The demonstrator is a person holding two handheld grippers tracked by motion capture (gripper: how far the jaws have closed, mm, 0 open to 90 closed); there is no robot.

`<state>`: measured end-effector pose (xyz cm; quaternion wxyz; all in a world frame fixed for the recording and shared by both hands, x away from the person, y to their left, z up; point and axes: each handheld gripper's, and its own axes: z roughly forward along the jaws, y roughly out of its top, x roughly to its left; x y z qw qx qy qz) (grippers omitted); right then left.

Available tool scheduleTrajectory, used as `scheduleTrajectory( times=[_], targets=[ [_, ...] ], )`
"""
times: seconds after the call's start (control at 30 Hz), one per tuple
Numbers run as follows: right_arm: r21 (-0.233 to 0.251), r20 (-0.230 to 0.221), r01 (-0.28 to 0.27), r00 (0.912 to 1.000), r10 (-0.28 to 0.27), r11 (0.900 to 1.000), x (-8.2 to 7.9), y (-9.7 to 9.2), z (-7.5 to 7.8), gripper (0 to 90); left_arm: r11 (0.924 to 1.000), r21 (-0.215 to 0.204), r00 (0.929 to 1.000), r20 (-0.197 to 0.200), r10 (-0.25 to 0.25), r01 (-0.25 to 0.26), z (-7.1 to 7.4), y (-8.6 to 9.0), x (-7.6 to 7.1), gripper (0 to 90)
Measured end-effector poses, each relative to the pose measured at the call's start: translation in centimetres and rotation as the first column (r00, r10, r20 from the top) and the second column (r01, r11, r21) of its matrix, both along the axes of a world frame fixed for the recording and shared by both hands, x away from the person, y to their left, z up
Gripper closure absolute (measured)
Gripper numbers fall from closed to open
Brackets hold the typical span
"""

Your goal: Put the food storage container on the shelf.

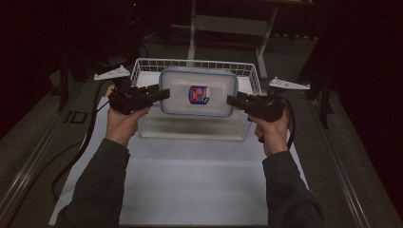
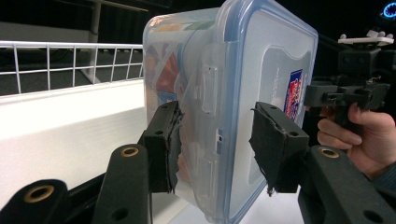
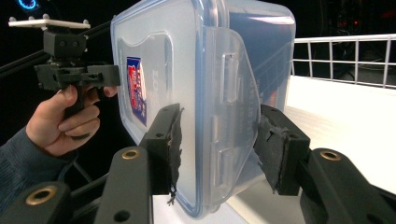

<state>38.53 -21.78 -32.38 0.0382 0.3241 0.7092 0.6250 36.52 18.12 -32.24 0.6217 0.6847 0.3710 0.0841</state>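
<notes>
A clear plastic food box (image 1: 198, 92) with a blue-rimmed lid and a red-and-blue label hangs level over a white wire basket (image 1: 190, 61). My left gripper (image 1: 164, 93) is shut on its left end and my right gripper (image 1: 231, 100) on its right end. In the left gripper view the box (image 2: 243, 93) stands on edge between the jaws of my left gripper (image 2: 217, 149), and colourful contents show through its wall. The right gripper view has the box (image 3: 187, 93) clamped at its side latch by my right gripper (image 3: 217, 149).
The basket sits at the far end of a white sheet (image 1: 199, 180) on the table. Its wire rim (image 2: 70, 45) (image 3: 345, 39) runs behind the box. A metal table frame (image 1: 228, 23) stands in the dark beyond. A black cable (image 1: 85, 142) trails off to the left.
</notes>
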Motion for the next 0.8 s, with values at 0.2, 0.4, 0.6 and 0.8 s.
scheduleTrajectory(
  times=[0.2, 0.4, 0.6, 0.8],
  targets=[
    [-0.006, -0.015, 0.021, 0.9997, -0.021, 0.9998, 0.9, -0.1, -0.2, 51.9, 0.9999, -0.012, 0.9996, -0.026, 0.007, -0.008, -0.7, -0.3, 1.0, 52.7],
    [-0.032, -0.031, 0.041, 0.9986, -0.042, 0.9986, 1.6, 0.2, -0.3, 51.3, 0.9997, -0.009, 0.9988, -0.045, 0.021, -0.021, -1.2, -0.4, 1.9, 52.0],
    [-0.051, -0.049, 0.055, 0.9971, -0.058, 0.9972, 2.5, 0.6, -0.5, 50.3, 0.9991, -0.015, 0.9974, -0.060, 0.039, -0.040, -1.5, -0.3, 2.6, 51.7],
    [-0.034, -0.068, 0.062, 0.9956, -0.064, 0.9975, 3.0, 0.9, -0.9, 49.9, 0.9982, -0.025, 0.9961, -0.071, 0.052, -0.054, -1.5, -0.2, 2.8, 51.6]
  ],
)
